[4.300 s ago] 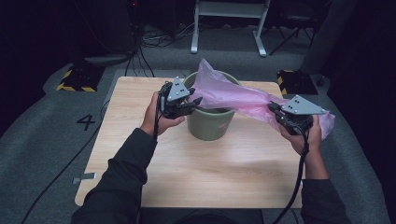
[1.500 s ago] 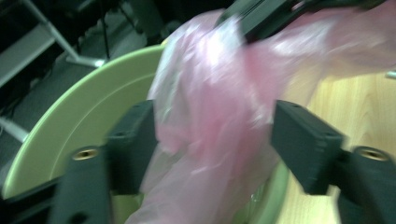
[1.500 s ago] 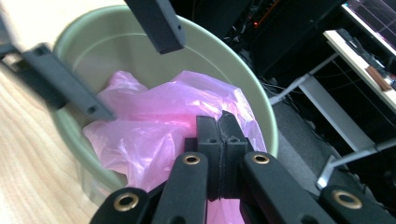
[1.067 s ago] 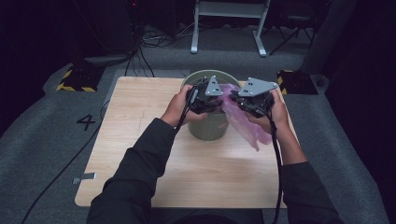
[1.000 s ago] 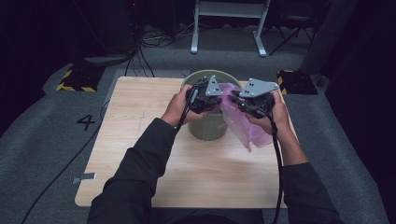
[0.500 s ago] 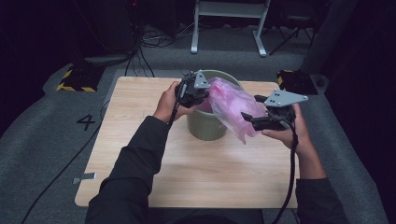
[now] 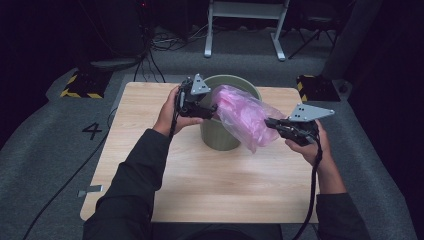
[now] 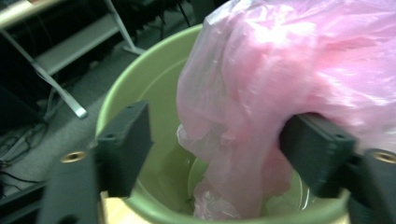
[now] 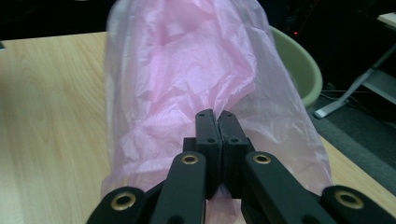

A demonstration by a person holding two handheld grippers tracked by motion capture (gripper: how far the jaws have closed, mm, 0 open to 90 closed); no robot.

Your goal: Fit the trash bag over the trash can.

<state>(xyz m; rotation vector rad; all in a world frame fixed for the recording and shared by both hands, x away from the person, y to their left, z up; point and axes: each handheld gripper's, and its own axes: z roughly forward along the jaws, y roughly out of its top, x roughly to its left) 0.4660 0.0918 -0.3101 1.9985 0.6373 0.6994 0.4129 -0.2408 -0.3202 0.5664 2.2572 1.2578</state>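
While your right gripper [image 9: 215, 122] has just clenched its jaws on a fold of the pink plastic bag [image 7: 243, 114], your left gripper [image 8: 219, 144] has just spread its jaws, released, with film draped between them. Thin, limp and slippery, the bag wants pinching at its hem. It slants from inside the green bucket [image 7: 220, 140] over the rim toward your right, above the counter [image 7: 200, 185].
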